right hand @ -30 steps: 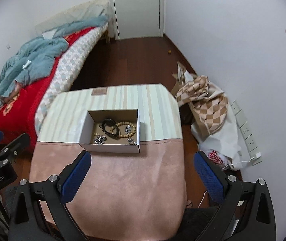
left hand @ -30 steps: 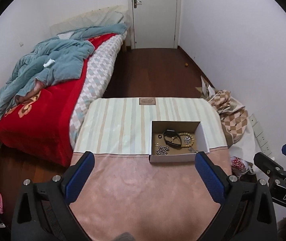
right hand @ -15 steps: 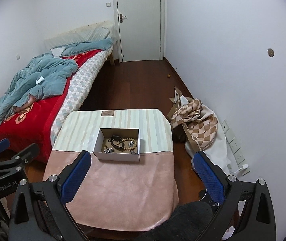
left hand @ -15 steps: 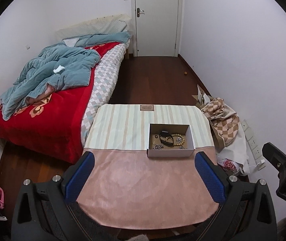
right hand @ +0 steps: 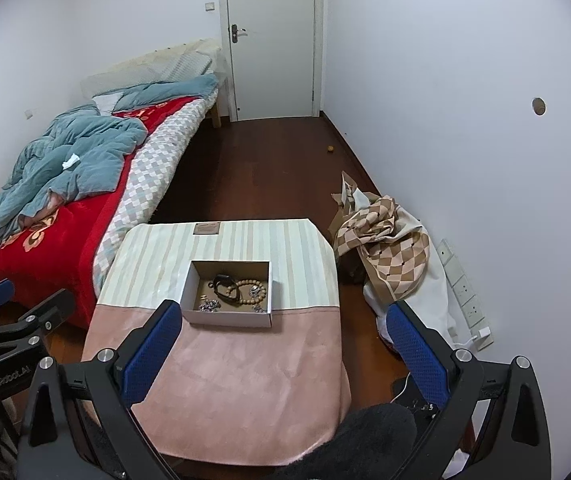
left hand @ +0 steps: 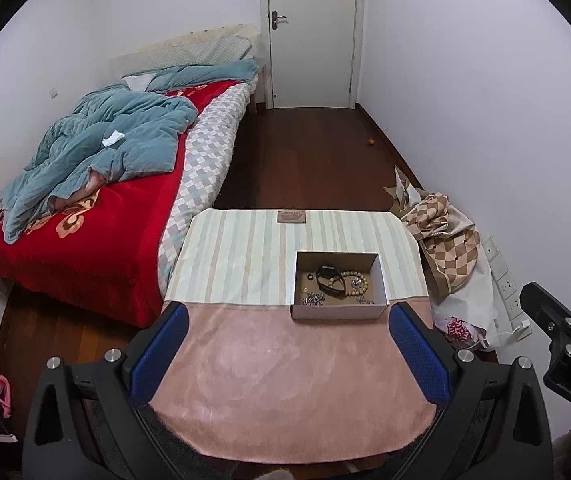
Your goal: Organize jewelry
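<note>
An open cardboard box [left hand: 381,276] stands on a cloth-covered table [left hand: 285,376]; it also shows in the right wrist view [right hand: 189,280]. Inside lie a black band [left hand: 329,278], a wooden bead bracelet [left hand: 355,284] and small silver pieces [left hand: 314,299]. My left gripper [left hand: 287,320] is open and empty, held high above the table's near side, well back from the box. My right gripper [right hand: 283,314] is open and empty, also high above the table.
A bed [left hand: 85,216] with a red cover and a blue quilt stands to the left. A checked cloth bundle [left hand: 441,236] lies on the floor to the right by the wall. A closed door [left hand: 311,36] is at the far end.
Both grippers have risen and pulled back from the table; the box and the table look smaller and more of the room shows. Both stay open.
</note>
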Demonstrator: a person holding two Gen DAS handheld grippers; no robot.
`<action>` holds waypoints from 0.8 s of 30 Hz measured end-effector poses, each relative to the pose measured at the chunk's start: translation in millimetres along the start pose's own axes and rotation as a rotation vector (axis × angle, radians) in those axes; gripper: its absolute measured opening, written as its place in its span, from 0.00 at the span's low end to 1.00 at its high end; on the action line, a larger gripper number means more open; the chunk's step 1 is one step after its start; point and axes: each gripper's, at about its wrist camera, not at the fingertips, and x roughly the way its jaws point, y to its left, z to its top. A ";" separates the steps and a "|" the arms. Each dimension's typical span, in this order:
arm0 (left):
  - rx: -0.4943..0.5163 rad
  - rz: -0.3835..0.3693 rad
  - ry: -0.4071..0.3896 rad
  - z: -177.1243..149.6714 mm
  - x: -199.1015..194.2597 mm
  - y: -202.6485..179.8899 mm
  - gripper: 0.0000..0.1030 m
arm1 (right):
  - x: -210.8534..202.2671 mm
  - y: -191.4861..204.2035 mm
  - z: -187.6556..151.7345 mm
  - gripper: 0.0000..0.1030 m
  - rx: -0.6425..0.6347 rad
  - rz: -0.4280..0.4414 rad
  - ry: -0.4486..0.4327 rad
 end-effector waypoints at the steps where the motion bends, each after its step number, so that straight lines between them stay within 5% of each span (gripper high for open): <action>1: 0.003 0.001 0.004 2.9 4.2 -1.1 0.99 | 4.7 -0.1 2.7 1.00 0.002 -0.005 0.003; 24: -0.018 0.029 0.119 16.3 73.5 -7.6 0.99 | 99.1 6.7 15.9 1.00 0.003 -0.017 0.131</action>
